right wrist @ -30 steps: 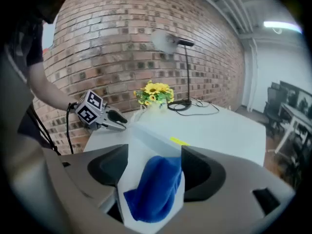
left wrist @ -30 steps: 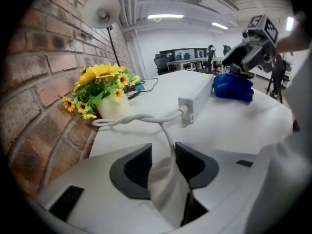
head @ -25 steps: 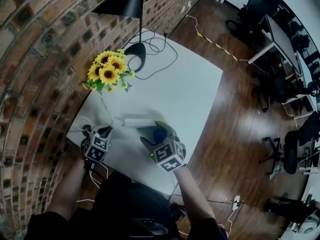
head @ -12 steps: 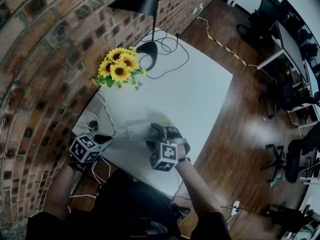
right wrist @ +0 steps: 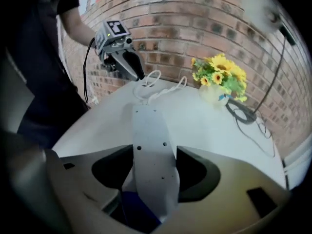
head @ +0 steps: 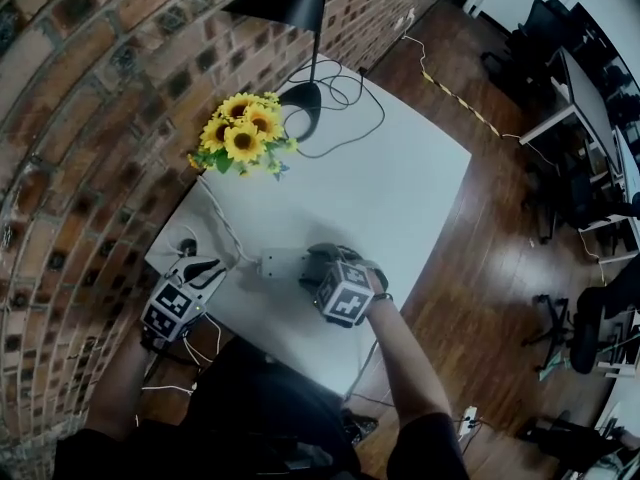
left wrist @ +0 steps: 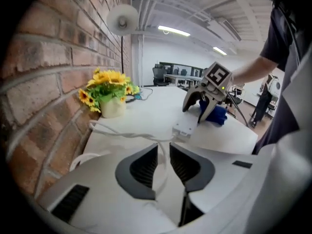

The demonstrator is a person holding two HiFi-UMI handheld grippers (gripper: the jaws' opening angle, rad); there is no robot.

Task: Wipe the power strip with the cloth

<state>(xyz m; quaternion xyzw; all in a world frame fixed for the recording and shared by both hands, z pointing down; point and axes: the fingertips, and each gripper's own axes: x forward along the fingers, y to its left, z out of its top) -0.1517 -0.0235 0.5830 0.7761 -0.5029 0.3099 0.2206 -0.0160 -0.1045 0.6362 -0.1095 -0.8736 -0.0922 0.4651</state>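
**Right jaws on the power strip, left jaws slack round its cord**

Nearest me in the right gripper view, my right gripper has the white power strip between its jaws. They have just been closing, and the pads now meet the strip's two long edges. The face turned to my camera is plain and dotted with small screw holes. The strip runs away from the jaws toward 12 o'clock. The blue cloth is bunched under the strip's near end, at 6 o'clock, deep in the gripper's throat.

My left gripper has just been opening. Its jaws stand a narrow gap apart, and the white cord runs down between the pads. I see no pad pinching it. The cord leads on to the strip's end at 1 o'clock.

In the head view the strip sits by the near edge of the white table. The right gripper is on its 3 o'clock end and the left gripper is off at 9 o'clock, by the table's corner.

Further out, the sunflowers stand at 11 o'clock from the strip. The black lamp is at 12 o'clock, its base ringed by a loose black cable. The brick wall runs along the table's 9 o'clock side, and the wooden floor spreads out at 3 o'clock.
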